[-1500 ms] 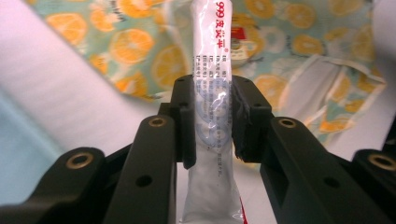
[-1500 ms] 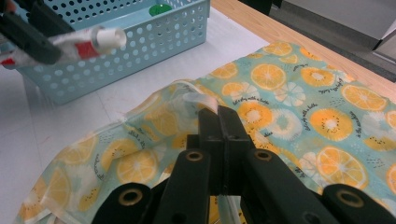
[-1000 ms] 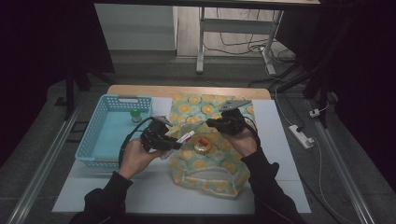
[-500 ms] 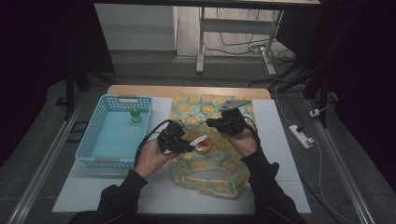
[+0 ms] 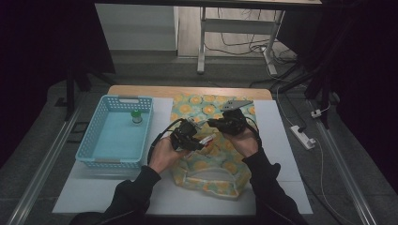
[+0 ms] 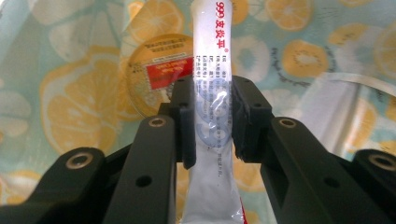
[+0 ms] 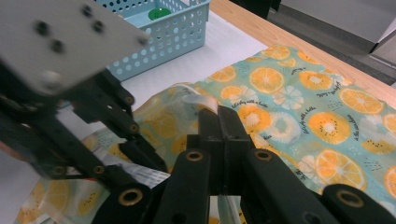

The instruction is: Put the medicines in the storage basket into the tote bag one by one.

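Observation:
A cloth bag [image 5: 206, 173] printed with orange slices lies on the white mat. My left gripper [image 5: 202, 140] is shut on a white sachet [image 6: 212, 107] with red print, held just over the bag. In the left gripper view a round yellow tin with a red label [image 6: 156, 74] lies on the fabric behind the sachet. My right gripper [image 5: 213, 124] is shut on the bag's rim [image 7: 205, 103] and holds it lifted. The left gripper [image 7: 93, 121] with its grey plate stands close on the left in the right gripper view.
A light blue basket [image 5: 89, 136] stands at the left of the mat, with a small green-capped bottle [image 5: 136, 116] at its far end. The bag's white strap [image 6: 345, 93] lies to the right of the sachet. Bare white mat [image 5: 281, 154] extends right of the bag.
My left gripper has carried the sachet to the right and a little down, from beside the basket to over the bag. The right gripper has kept still on the rim.

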A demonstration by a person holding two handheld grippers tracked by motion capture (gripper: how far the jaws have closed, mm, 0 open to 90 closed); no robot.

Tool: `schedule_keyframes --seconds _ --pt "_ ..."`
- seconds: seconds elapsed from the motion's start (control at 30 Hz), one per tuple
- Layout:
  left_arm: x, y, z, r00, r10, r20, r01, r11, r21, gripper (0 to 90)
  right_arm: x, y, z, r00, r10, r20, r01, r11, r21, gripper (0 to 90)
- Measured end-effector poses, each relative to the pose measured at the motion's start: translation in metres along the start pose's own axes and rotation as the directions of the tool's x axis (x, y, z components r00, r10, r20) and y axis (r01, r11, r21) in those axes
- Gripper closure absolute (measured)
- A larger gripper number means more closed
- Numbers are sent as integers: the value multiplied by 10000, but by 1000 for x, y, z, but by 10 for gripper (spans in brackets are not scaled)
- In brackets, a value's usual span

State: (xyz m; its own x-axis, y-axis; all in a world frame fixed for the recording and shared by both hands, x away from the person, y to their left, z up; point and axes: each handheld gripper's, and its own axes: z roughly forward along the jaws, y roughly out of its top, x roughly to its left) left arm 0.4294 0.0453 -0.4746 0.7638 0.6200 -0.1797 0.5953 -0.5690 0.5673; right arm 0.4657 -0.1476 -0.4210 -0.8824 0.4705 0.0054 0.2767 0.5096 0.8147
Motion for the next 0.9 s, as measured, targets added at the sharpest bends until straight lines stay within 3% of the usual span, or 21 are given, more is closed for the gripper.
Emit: schedule_keyframes --seconds 0.33,0.77,0.9 --pt "14 3 12 9992 -327 -212 321 9991 -285 717 0 -1 2 10000 -18 68 17 9999 106 900" --pt "22 13 25 9959 -685 -588 653 9964 -549 716 2 -1 6 9999 -29 131 26 9998 195 900" --pt "25 16 27 9958 -745 -539 711 9956 -616 715 2 -2 6 9999 -28 130 26 9998 206 900"
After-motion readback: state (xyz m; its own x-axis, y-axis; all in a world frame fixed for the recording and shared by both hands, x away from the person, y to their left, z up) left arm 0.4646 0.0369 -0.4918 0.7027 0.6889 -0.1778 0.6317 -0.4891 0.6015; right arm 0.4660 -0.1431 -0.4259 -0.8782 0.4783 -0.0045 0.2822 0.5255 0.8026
